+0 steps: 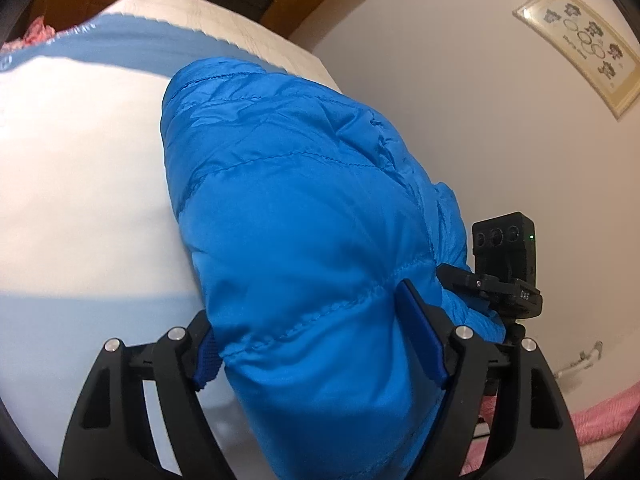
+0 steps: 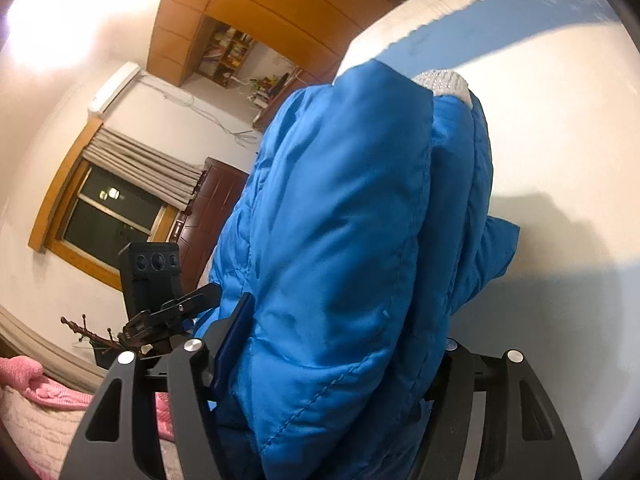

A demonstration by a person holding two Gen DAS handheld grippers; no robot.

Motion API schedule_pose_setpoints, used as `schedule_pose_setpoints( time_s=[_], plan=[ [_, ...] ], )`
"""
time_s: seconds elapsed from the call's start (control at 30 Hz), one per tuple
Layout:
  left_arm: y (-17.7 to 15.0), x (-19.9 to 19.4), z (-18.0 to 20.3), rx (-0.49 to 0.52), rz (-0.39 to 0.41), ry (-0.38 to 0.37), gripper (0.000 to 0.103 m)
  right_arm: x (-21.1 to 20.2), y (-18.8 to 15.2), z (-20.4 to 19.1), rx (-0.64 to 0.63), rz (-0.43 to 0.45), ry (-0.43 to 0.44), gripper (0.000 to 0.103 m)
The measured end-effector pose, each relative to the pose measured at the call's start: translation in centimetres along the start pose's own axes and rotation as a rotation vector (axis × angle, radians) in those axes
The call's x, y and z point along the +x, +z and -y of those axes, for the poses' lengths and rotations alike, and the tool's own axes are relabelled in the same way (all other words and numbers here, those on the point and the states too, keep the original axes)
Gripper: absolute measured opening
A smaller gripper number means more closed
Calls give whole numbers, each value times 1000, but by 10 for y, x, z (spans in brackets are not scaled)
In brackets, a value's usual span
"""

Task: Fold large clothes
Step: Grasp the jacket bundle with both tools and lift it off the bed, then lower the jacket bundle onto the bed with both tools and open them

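One bed [image 1: 80, 184] fills most of both views, with a white and pale blue sheet on it. One bright blue quilted puffer jacket [image 1: 304, 216] is raised above this bed; its bulk hangs between the two grippers and its far end reaches toward the blue stripe of the sheet. A patch of white sparkly fabric [image 2: 444, 82] shows at the top of the jacket in the right wrist view. Beside the bed, on the wall, there is one window [image 2: 108, 216], one air conditioner [image 2: 116, 86] and one framed picture [image 1: 580, 50]. Near the bed's lower edge lies one pink blanket [image 2: 36, 384]. The left gripper [image 1: 316, 344] has its two fingers clamped on a thick fold of the jacket. The right gripper [image 2: 332, 364] is clamped likewise on another thick fold of it.
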State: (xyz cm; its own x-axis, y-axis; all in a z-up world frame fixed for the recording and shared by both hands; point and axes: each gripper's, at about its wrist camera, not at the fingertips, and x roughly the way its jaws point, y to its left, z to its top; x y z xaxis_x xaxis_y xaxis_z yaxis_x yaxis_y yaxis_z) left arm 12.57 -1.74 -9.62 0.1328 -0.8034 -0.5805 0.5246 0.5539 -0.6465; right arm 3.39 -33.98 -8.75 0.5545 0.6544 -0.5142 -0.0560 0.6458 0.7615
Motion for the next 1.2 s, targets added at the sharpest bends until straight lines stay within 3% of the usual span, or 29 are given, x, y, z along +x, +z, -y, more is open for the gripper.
schedule_pose_setpoints(
  time_s=[0.2, 0.4, 0.63, 0.73, 0.9, 1.2],
  plan=[
    [39, 0, -46, -29, 40, 59, 77, 56, 56, 6, -21, -42, 11, 66],
    [65, 9, -89, -70, 64, 91, 77, 98, 90, 21, -19, -73, 15, 66],
    [52, 40, -130, -133, 9, 136, 81, 136, 86, 58, 50, -130, -22, 71],
    [48, 39, -132, -131, 14, 138, 82, 132, 80, 61, 70, -121, -10, 75],
    [71, 45, -121, -118, 7, 211, 83, 115, 82, 46, 44, -116, -93, 81],
    [35, 9, -86, -60, 13, 326, 84, 58, 40, 20, -8, -76, -201, 82]
  ],
)
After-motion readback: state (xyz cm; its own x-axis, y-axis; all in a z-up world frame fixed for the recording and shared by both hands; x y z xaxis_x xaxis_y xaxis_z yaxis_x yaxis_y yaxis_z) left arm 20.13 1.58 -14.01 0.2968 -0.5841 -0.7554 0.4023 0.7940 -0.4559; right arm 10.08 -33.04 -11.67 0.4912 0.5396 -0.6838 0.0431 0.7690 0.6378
